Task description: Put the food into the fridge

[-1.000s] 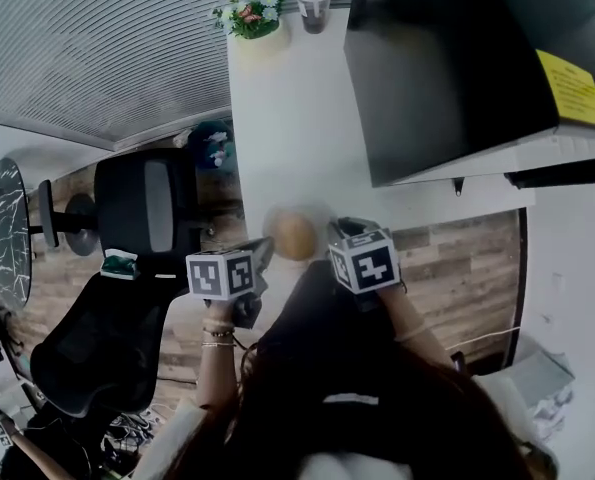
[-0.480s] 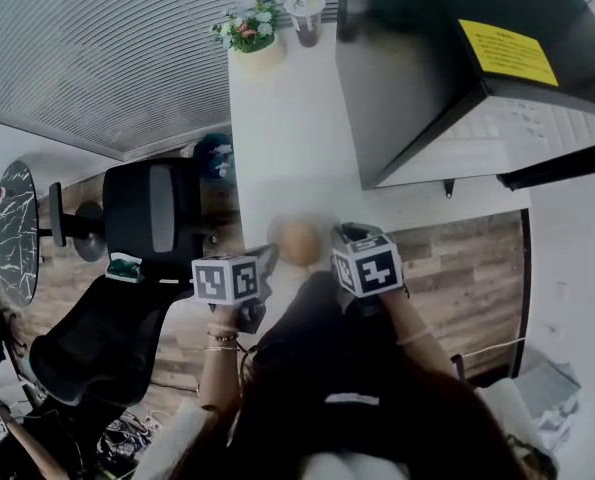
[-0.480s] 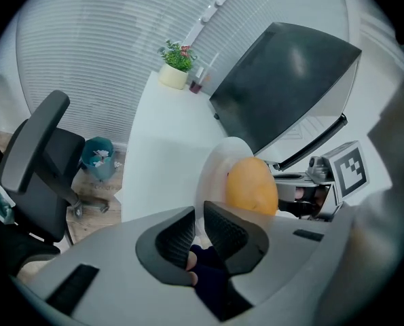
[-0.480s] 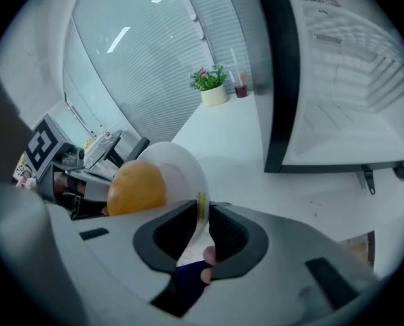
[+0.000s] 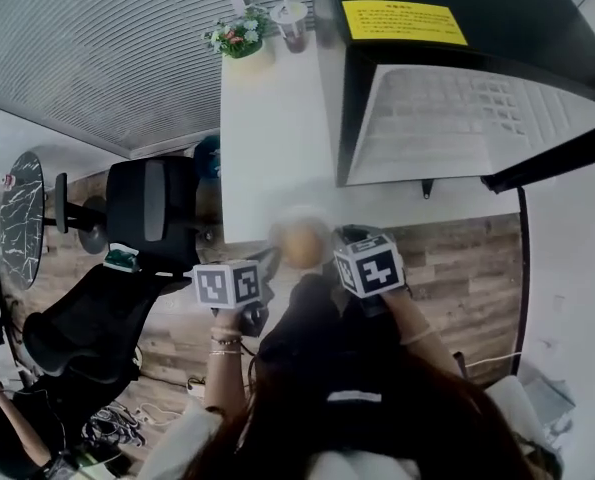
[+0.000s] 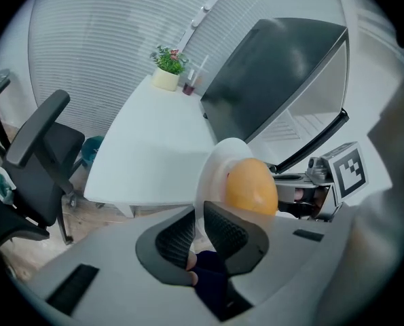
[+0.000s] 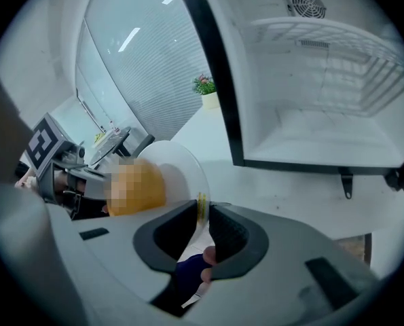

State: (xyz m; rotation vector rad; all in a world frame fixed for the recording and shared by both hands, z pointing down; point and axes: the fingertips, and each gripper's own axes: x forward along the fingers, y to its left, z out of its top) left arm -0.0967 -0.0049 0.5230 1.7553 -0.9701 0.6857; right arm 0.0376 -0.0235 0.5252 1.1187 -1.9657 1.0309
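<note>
Our left gripper [image 6: 200, 231] and right gripper [image 7: 203, 226] each pinch opposite rims of the white plate [image 6: 216, 163] carrying the round orange food [image 6: 250, 185], in the air before the open fridge [image 7: 324, 66]; we should keep the plate level; both hands must advance together.

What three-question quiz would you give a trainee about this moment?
1. True or false: the left gripper and the right gripper each clamp their jaws on the rim of the round white plate carrying the round orange food.
2. The black fridge is: A shut, B open.
3. What stands beside the small potted plant on the white table?
Key: 1 true; 2 B; 3 a clear cup of dark drink.
</note>
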